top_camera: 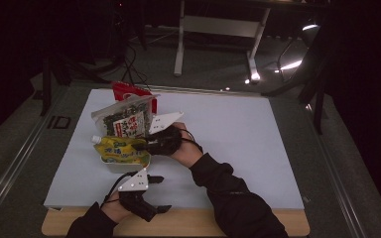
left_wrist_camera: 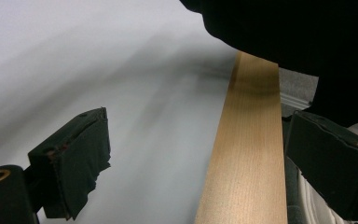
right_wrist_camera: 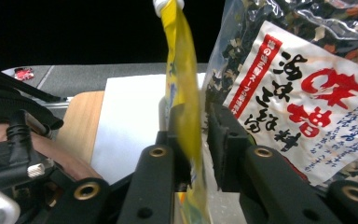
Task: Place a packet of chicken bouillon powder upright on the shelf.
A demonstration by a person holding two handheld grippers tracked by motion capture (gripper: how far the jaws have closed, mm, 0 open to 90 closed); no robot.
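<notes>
The right hand-held gripper point(right_wrist_camera: 193, 140) has its jaws around the yellow pouch point(top_camera: 120, 150) left of centre, barely slackened; release seems unfinished. The left hand-held gripper point(left_wrist_camera: 196, 154) is apart.

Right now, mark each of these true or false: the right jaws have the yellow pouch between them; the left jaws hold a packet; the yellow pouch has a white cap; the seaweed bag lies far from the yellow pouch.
1. The right gripper has the yellow pouch between its jaws: true.
2. The left gripper holds a packet: false, its jaws stand open and empty.
3. The pouch has a white cap: true.
4. The seaweed bag lies far from the pouch: false, right beside it.
</notes>
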